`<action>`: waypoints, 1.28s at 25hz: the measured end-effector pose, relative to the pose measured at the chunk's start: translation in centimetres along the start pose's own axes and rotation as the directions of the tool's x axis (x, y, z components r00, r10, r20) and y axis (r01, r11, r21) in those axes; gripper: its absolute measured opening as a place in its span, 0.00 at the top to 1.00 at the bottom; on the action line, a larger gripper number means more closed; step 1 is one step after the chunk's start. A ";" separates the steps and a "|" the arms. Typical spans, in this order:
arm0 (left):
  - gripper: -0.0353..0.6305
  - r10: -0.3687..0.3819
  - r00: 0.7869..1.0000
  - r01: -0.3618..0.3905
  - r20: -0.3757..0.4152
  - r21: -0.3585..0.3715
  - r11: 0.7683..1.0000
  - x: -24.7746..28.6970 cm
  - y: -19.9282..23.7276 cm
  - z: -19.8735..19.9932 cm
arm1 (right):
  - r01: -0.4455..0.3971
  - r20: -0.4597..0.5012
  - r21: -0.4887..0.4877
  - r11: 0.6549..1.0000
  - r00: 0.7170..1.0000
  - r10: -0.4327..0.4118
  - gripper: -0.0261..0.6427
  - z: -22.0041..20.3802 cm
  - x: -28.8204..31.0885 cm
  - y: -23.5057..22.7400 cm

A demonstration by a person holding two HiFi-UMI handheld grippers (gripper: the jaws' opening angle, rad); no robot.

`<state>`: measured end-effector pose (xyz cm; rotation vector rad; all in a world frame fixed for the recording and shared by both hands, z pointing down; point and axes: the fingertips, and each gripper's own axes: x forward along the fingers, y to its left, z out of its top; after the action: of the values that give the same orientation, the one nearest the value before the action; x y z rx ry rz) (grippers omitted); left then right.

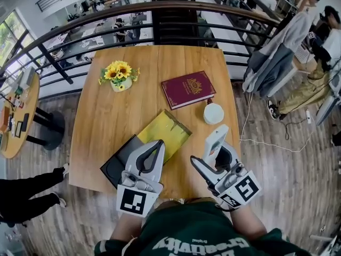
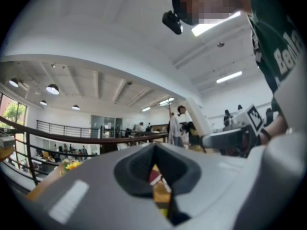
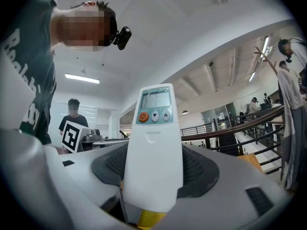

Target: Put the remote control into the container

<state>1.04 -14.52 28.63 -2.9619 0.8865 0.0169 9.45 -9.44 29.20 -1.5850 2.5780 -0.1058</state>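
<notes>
Right of container, right gripper clamps remote at lower body: prob. light, stiff, slippery; left gripper jaws together, empty.

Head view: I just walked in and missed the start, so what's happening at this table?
A person holds a gripper in each hand over a wooden table. The right gripper is shut on a white remote control, held upright near the table's front edge. The left gripper is shut and empty, above the black and yellow box. The remote control is not yet in it.
</notes>
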 end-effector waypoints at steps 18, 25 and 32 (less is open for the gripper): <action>0.95 0.154 0.987 -0.156 -0.056 -0.031 0.987 0.7 2.4 -5.4 | -0.164 -0.203 -0.011 0.986 0.966 0.159 0.52 -7.1 4.9 -1.7; 0.95 0.218 0.972 -0.224 -0.090 -0.057 0.973 0.6 5.0 -9.1 | -0.200 -0.276 0.030 0.979 0.940 0.201 0.52 -11.3 7.0 -1.9; 0.95 0.254 0.956 -0.267 -0.144 -0.079 0.960 0.3 6.5 -12.7 | -0.217 -0.323 0.071 0.974 0.919 0.228 0.52 -14.7 8.3 -2.1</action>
<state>-2.30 -20.80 40.99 -2.9371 1.3267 -0.1323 5.68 -17.78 43.55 -1.3466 2.9697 -0.4262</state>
